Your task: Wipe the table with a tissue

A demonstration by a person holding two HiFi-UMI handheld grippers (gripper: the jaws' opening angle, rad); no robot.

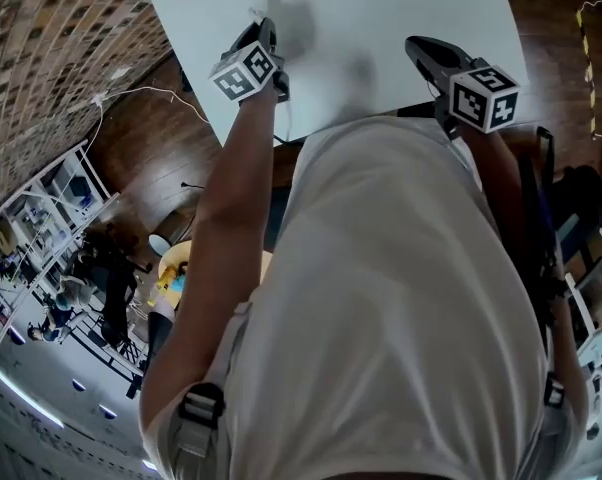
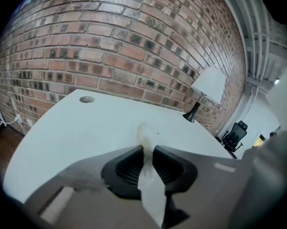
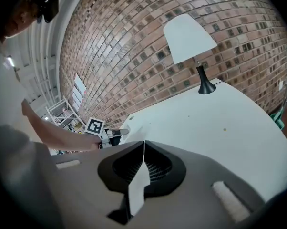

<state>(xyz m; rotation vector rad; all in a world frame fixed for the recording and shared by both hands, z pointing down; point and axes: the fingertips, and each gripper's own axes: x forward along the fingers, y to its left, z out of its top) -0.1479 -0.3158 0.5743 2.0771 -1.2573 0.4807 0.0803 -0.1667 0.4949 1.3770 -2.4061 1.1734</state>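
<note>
I'm clamping the tissue in the left gripper jaws, its tip pointing twelve o'clock over the worktop; the right gripper jaws are sitting together.

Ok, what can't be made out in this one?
Head view: the person's torso hides the near edge of the table.
Left gripper view: the tip of the tissue in the left hand-held gripper is blurred; contact with the table cannot be told.
Right gripper view: a speck on the table is too small to identify.

The left gripper pinches a white tissue, the white table lying beyond it.
</note>
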